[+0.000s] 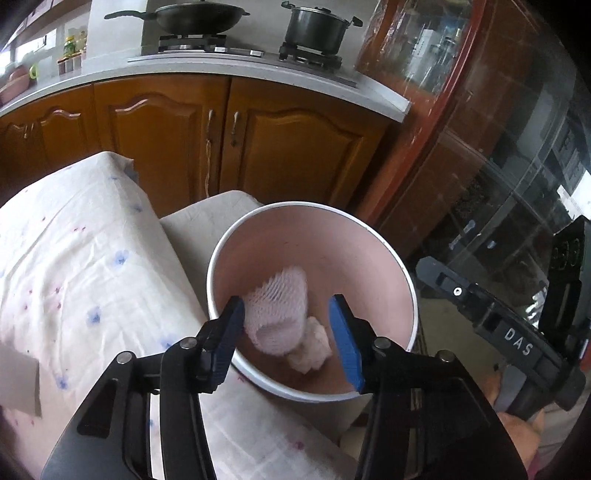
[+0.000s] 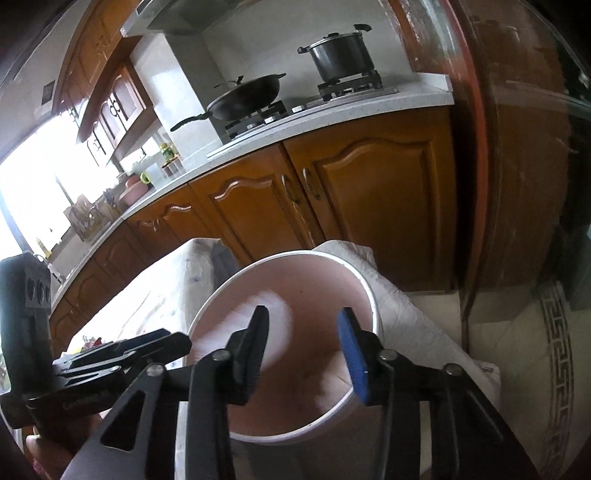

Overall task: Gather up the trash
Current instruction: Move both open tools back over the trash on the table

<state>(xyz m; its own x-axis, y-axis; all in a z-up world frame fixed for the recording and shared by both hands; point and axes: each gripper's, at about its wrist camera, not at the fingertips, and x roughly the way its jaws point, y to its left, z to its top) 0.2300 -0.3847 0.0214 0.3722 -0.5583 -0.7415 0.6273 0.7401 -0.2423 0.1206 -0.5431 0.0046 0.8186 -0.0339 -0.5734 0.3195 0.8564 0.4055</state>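
Note:
A pink trash bin (image 1: pixel 306 204) with a white rim stands on a cloth-covered seat beside the table. Inside it lie a white foam net sleeve (image 1: pixel 280 306) and a crumpled white tissue (image 1: pixel 310 350). My left gripper (image 1: pixel 286 301) hangs over the bin's near rim with its blue pads apart; the net shows between them but is not pressed. My right gripper (image 2: pixel 303 310) is also over the bin (image 2: pixel 291 254), open, with nothing between its fingers. A white blur (image 2: pixel 266 306) shows inside the bin. Each gripper's body appears at the edge of the other's view.
A table under a white floral cloth (image 1: pixel 74 258) lies left of the bin. Behind are wooden cabinet doors (image 1: pixel 295 147) and a counter carrying a wok (image 1: pixel 195 16) and a pot (image 1: pixel 317 26). A glass-fronted cabinet (image 1: pixel 480 166) stands at the right.

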